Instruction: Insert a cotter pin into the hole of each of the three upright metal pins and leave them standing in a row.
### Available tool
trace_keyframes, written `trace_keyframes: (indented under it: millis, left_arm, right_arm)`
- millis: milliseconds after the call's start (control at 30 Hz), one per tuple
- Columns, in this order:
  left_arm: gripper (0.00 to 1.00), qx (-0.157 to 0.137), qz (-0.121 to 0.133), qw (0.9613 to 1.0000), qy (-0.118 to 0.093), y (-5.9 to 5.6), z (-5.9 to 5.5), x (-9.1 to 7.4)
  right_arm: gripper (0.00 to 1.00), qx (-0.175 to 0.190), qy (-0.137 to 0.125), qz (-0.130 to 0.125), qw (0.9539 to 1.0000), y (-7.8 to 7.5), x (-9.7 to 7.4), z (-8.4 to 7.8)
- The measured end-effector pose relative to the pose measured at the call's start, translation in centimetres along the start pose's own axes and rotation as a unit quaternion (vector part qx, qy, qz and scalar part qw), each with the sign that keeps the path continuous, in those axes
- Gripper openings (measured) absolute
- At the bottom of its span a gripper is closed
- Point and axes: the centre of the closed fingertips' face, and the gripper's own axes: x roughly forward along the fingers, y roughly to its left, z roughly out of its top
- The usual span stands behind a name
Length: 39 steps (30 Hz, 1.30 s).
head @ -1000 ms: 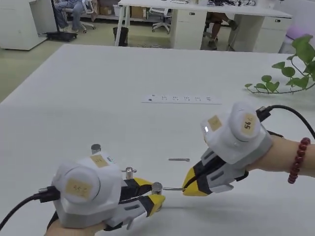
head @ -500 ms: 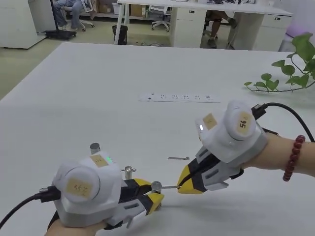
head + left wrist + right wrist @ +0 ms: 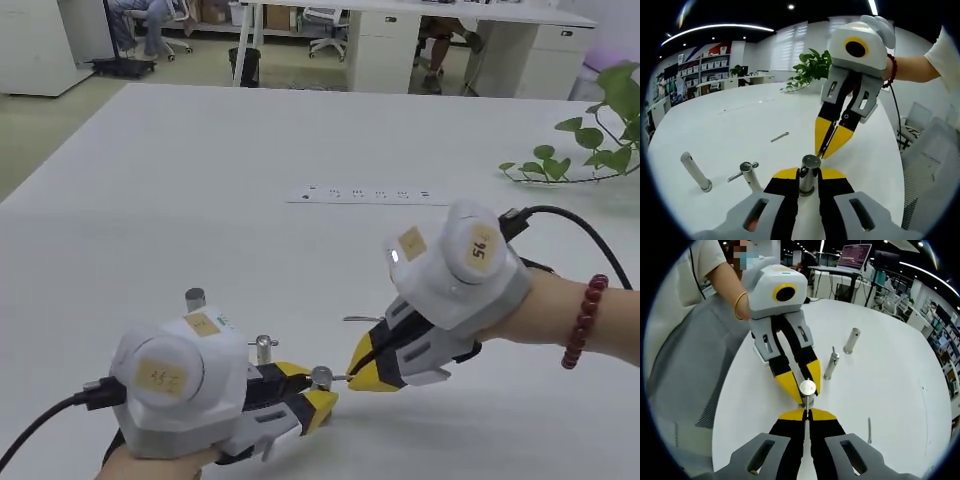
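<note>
The left hand-held gripper [image 3: 312,392] clamps an upright metal pin [image 3: 321,377] on the bench [image 3: 300,150]; the right hand-held gripper [image 3: 360,373] pinches a cotter pin [image 3: 339,378], its tip at that pin's head.

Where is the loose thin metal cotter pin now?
The loose cotter pin lies flat on the white table, just beyond the right claw in the head view, right of the middle upright metal pin.

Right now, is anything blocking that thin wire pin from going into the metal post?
Nothing visible. The right claw holds the cotter pin right at the head of the post, which the left claw grips lower down.
</note>
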Motion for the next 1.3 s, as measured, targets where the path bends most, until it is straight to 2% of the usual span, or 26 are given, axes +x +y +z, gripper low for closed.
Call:
trace_keyframes:
  millis: [233, 800, 1000, 1167, 1300]
  left_arm:
    - [0.13, -0.011, -0.002, 0.9999, -0.005, -0.04, -0.05, 0.01]
    - [0.13, -0.030, -0.001, 0.9995, -0.010, 0.00, -0.23, 0.25]
    - [0.14, -0.056, -0.001, 0.9983, -0.014, 0.11, -0.44, 0.27]
    - [0.14, -0.060, 0.000, 0.9981, -0.016, 0.09, -0.50, 0.29]
    - [0.14, -0.074, -0.003, 0.9970, -0.020, 0.11, -0.52, 0.25]
  right_arm:
    - [0.03, 0.004, -0.005, -0.001, 1.0000, 0.07, 0.43, 0.69]
    - [0.03, 0.019, -0.012, -0.009, 0.9997, 0.03, 0.49, 0.74]
    - [0.03, 0.022, -0.013, -0.009, 0.9996, 0.04, 0.52, 0.76]
    - [0.03, 0.021, -0.013, -0.014, 0.9996, 0.09, 0.51, 0.78]
    - [0.03, 0.022, -0.012, -0.016, 0.9996, 0.08, 0.52, 0.83]
